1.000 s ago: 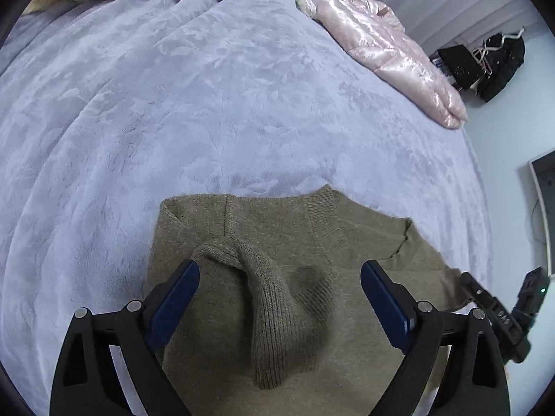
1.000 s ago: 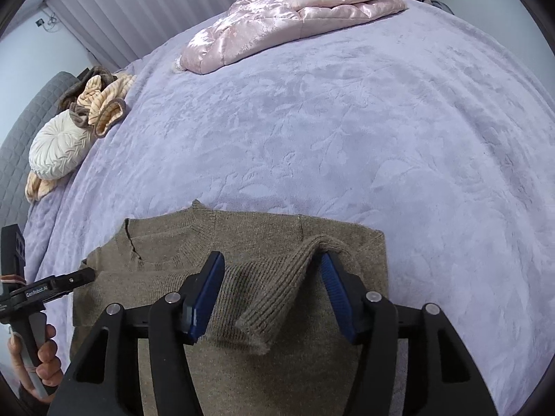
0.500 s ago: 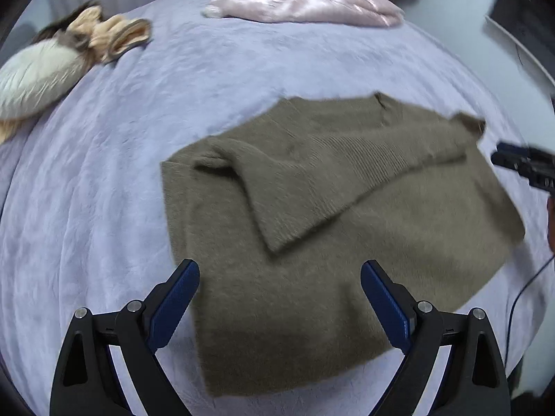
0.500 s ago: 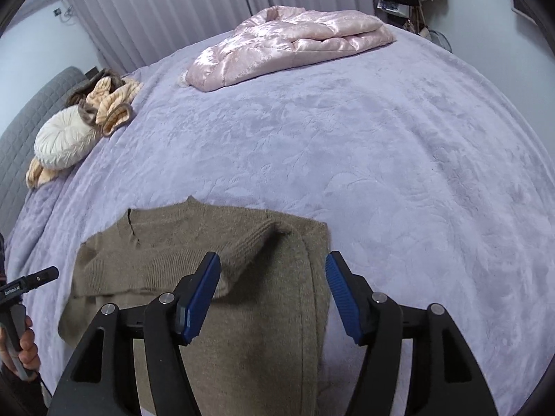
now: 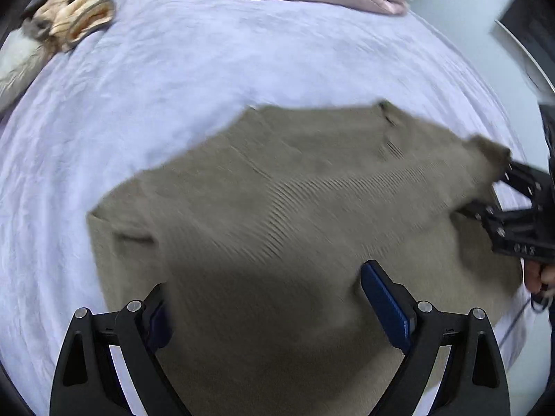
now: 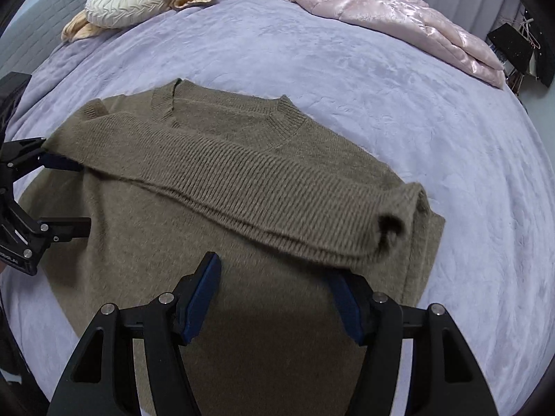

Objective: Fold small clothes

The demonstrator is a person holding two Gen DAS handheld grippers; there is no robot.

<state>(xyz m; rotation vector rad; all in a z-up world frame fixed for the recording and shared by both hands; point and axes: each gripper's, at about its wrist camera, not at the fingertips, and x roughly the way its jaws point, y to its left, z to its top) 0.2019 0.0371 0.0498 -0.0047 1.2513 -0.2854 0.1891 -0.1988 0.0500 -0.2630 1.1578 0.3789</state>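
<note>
The brown sweater (image 6: 242,215) lies flat on the lavender bedspread (image 6: 433,131), both sleeves crossed over its chest — sleeve folds done, I judge, body fold left. My right gripper (image 6: 274,291) hangs apart above the lower body, holding nothing; my left gripper (image 5: 263,308) likewise (its view is blurred). Only the right view shows the neckline and ribbing sharply — and the pink jacket (image 6: 399,17) whole.

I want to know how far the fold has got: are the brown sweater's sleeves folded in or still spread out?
Folded in. On the brown sweater the sleeves lie across the chest; the body is spread flat on the bedspread.
</note>
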